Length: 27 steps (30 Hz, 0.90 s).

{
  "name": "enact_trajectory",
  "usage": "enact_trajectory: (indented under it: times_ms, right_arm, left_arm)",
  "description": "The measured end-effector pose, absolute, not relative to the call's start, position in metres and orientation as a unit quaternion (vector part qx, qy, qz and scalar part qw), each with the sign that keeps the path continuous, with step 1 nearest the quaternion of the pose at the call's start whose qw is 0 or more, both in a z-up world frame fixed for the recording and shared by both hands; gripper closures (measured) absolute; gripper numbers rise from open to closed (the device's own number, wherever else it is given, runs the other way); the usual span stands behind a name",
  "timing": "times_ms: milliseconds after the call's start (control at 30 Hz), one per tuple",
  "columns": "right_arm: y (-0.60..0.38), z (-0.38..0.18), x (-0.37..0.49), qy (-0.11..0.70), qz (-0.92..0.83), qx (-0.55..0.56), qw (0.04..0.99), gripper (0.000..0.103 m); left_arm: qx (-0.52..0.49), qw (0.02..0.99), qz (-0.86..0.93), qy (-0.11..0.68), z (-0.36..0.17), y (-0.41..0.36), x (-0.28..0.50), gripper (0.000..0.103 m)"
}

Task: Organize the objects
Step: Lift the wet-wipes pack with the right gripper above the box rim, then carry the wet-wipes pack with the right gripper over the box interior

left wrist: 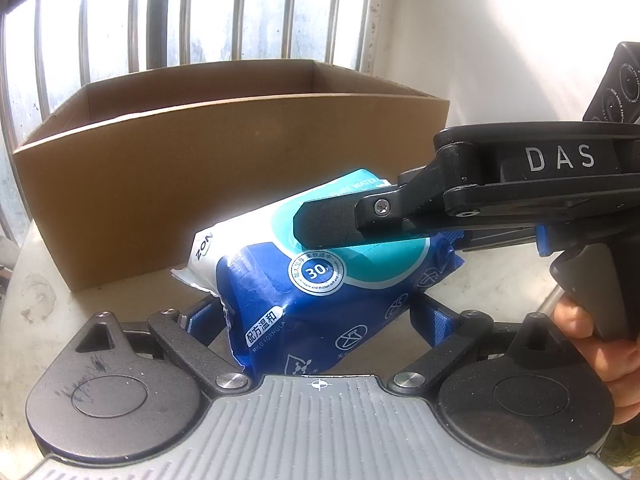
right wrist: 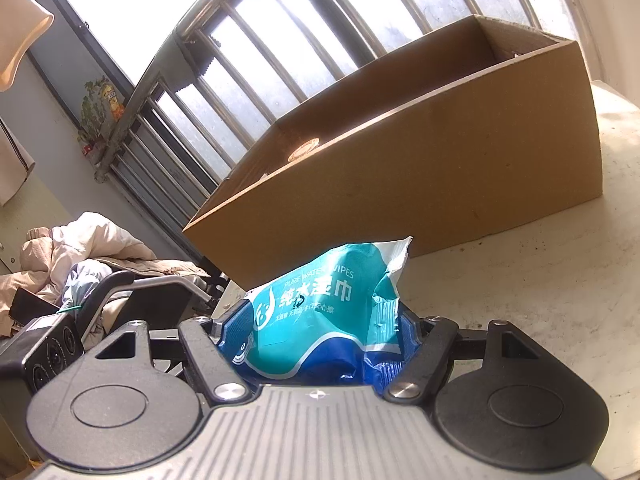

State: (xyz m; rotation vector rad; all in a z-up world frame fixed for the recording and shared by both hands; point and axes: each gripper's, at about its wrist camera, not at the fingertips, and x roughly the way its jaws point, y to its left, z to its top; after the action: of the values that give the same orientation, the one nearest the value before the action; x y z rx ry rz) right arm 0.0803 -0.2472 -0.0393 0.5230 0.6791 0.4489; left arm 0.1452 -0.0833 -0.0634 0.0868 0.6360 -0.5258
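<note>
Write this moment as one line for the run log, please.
phase: two-handed hold | left gripper: shut on wipes pack | right gripper: shut on wipes pack | cardboard box: open, behind pack

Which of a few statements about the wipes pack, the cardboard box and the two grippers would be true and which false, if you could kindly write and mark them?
1. Both grippers grip the wipes pack. True: the left gripper and the right gripper each have it between their fingers.
2. The pack already lies inside the cardboard box. False: it is in front of the box, outside it.
3. The box is open at the top. True.
4. The pack is red and yellow. False: it is blue, teal and white.
5. The box stands on a pale tabletop. True.
</note>
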Motion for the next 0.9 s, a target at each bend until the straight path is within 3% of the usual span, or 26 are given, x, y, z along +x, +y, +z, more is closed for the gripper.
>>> enact_trajectory:
  times_ms: [900]
  right_arm:
    - [-0.261,0.024,0.093,0.268,0.213,0.27,0.9,0.028]
  left_arm:
    - [0.053,0.927,-0.269,0.257,0.022,-0.098,0.178,0.006]
